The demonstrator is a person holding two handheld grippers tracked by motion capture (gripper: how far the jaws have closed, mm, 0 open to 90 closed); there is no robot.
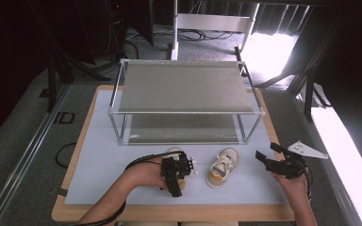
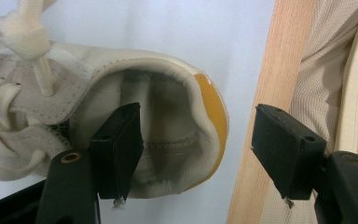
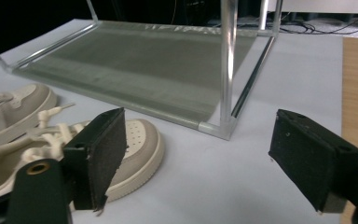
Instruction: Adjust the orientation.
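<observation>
Two small cream shoes with orange heels lie on the white mat in front of the rack. My left gripper (image 1: 173,181) is right over the left shoe (image 1: 174,151). In the left gripper view the left gripper (image 2: 203,154) is open. One jaw sits inside the left shoe (image 2: 168,107) and the other is outside, beyond the heel. The right shoe (image 1: 222,167) lies free, toe towards the rack. My right gripper (image 1: 268,151) hovers open to its right, holding nothing. The right gripper view looks past the open right gripper (image 3: 205,163) at the right shoe (image 3: 140,144), with the other shoe (image 3: 14,105) behind it.
A two-tier metal rack (image 1: 184,87) with grey shelves stands at the back of the mat (image 1: 99,174); its corner post (image 3: 227,70) is close ahead of the right gripper. The wooden table edge (image 2: 265,93) and the person's clothing are near the left gripper.
</observation>
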